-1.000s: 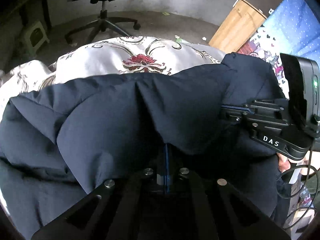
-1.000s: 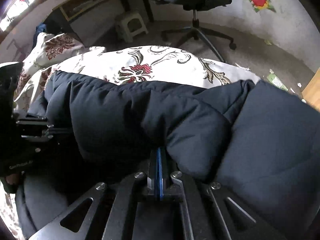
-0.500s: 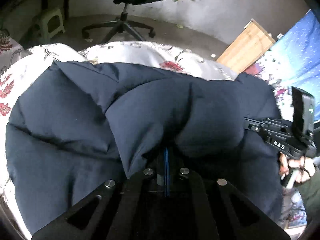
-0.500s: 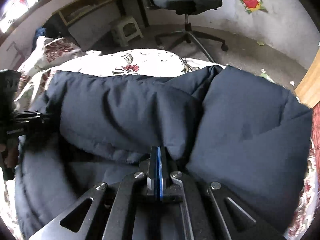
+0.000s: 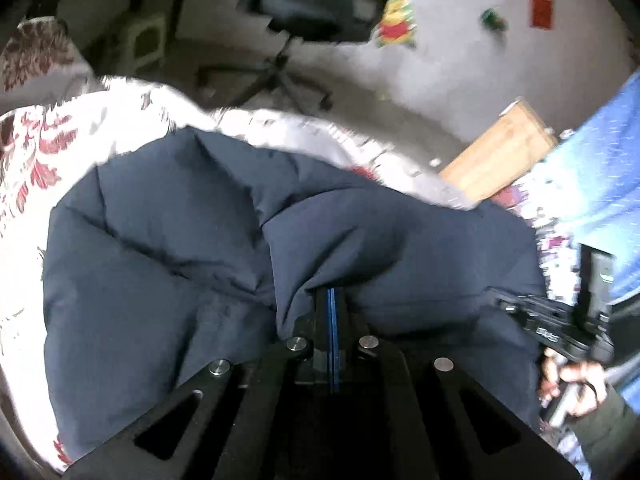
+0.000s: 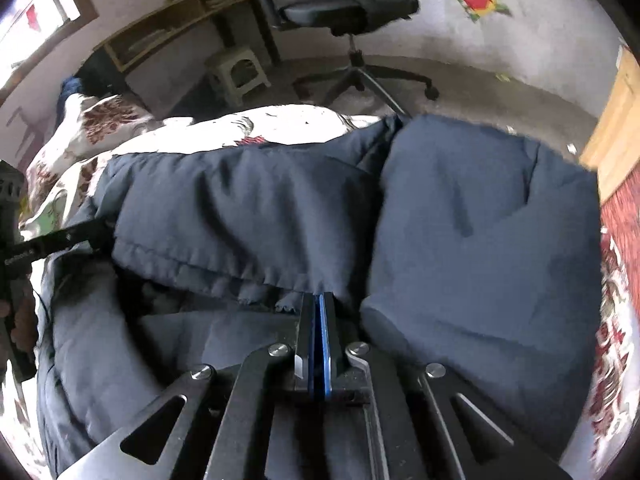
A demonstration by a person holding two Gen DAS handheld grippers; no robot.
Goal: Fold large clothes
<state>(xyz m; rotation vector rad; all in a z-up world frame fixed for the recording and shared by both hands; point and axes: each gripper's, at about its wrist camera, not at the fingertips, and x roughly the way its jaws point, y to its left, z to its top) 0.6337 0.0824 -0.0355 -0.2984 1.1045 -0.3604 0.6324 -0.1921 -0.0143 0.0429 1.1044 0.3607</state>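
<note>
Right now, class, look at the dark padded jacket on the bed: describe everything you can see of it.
The jacket is dark navy, puffy and quilted, with a matte woven shell and a stitched hem. It lies bunched on the flowered bedspread, one thick layer folded over another. The left gripper and right gripper each pinch a fold of it, jaws shut on the fabric. No zip or label shows.

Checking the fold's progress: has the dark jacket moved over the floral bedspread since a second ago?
Yes. The dark jacket now covers more of the floral bedspread, its folded edge carried away from the office chair.
</note>
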